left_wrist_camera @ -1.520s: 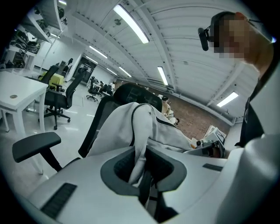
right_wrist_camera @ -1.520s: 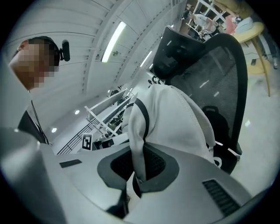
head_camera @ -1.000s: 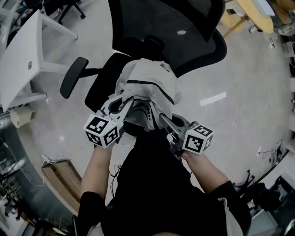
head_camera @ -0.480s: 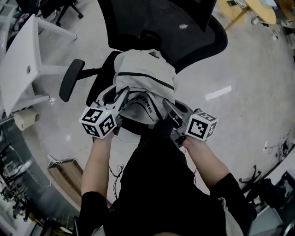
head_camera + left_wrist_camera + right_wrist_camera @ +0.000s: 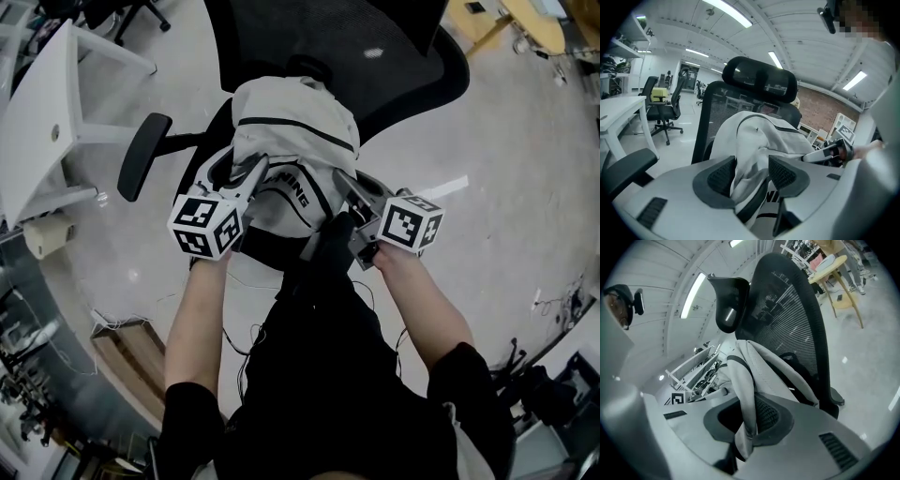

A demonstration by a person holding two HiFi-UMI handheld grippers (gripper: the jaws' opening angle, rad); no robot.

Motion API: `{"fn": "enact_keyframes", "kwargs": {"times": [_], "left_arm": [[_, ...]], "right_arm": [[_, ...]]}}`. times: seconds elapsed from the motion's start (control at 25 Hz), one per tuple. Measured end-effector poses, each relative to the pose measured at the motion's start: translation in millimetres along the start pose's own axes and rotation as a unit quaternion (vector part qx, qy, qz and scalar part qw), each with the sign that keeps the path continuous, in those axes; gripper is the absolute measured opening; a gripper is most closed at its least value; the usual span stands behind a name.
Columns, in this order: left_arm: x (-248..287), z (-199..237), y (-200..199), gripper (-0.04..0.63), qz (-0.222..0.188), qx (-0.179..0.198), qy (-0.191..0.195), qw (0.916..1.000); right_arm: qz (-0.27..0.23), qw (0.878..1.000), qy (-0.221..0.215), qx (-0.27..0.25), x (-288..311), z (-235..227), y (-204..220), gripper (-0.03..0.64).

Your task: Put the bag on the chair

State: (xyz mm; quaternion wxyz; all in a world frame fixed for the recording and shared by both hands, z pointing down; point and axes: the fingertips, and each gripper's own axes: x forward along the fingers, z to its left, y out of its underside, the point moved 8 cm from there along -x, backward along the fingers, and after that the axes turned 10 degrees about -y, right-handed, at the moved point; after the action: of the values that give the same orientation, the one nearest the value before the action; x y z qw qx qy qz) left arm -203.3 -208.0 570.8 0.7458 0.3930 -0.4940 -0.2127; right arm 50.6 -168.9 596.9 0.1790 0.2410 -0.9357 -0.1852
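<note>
A white bag [image 5: 295,141] with black trim rests on the seat of a black mesh office chair [image 5: 347,47], leaning against its backrest. My left gripper [image 5: 253,180] is at the bag's near left side. In the left gripper view its jaws [image 5: 751,176] have just been opening: the pads stand apart with a loose fold of the bag [image 5: 759,136] between them. My right gripper [image 5: 342,192] is at the bag's near right side. In the right gripper view it [image 5: 750,420] is shut on a fold of the bag [image 5: 750,366], in front of the chair's back [image 5: 792,310].
The chair's left armrest [image 5: 142,155] sticks out beside my left gripper. A white desk [image 5: 42,122] stands at the left, a wooden table [image 5: 525,23] at the top right, a wooden crate [image 5: 122,361] on the floor at the lower left. Another office chair [image 5: 663,110] stands behind.
Both grippers and the bag have moved forward and down onto the chair. The left gripper's jaws have parted from the fabric. The right gripper stays closed on it.
</note>
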Motion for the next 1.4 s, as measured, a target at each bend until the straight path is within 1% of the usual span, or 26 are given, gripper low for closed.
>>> {"fn": "enact_keyframes", "kwargs": {"times": [0.12,0.24,0.36,0.48,0.56,0.72,0.84,1.16,1.28,1.4], "left_arm": [[-17.4,16.2,10.8,0.236,-0.005,-0.025,-0.037,0.9990],[-39.2,26.5,18.2,0.236,-0.015,-0.039,-0.075,0.9963],[-58.9,29.8,23.6,0.236,-0.018,-0.042,-0.092,0.9947],[-75.1,29.5,27.8,0.235,-0.021,-0.050,-0.093,0.9942],[-85.4,28.0,27.4,0.230,-0.026,-0.053,-0.091,0.9941],[-105.4,23.6,22.5,0.196,-0.044,-0.053,-0.088,0.9938],[-117.4,21.3,20.5,0.189,-0.049,-0.057,-0.084,0.9936],[-136.5,21.4,25.9,0.181,-0.043,-0.073,-0.077,0.9934],[-150.2,18.3,27.4,0.176,-0.049,-0.080,-0.077,0.9926],[-167.8,18.9,25.3,0.172,-0.059,-0.083,-0.080,0.9915]], "right_arm": [[0.026,0.999,-0.007,-0.034,12.4,12.0,10.7,0.042],[0.050,0.995,-0.005,-0.081,15.2,24.4,21.1,0.108],[0.064,0.992,-0.004,-0.106,8.6,34.1,27.0,0.141],[0.067,0.991,-0.001,-0.119,-1.4,44.3,30.9,0.147],[0.055,0.990,-0.002,-0.127,-9.8,54.7,29.0,0.147],[0.029,0.990,-0.005,-0.141,-22.0,78.0,21.9,0.146],[0.032,0.989,-0.009,-0.146,-24.0,93.5,25.4,0.143],[0.034,0.988,-0.023,-0.150,-14.8,123.7,37.5,0.133],[0.031,0.987,-0.026,-0.155,-18.1,133.4,38.7,0.124],[0.023,0.986,-0.026,-0.162,-22.6,145.0,38.1,0.093]]}}
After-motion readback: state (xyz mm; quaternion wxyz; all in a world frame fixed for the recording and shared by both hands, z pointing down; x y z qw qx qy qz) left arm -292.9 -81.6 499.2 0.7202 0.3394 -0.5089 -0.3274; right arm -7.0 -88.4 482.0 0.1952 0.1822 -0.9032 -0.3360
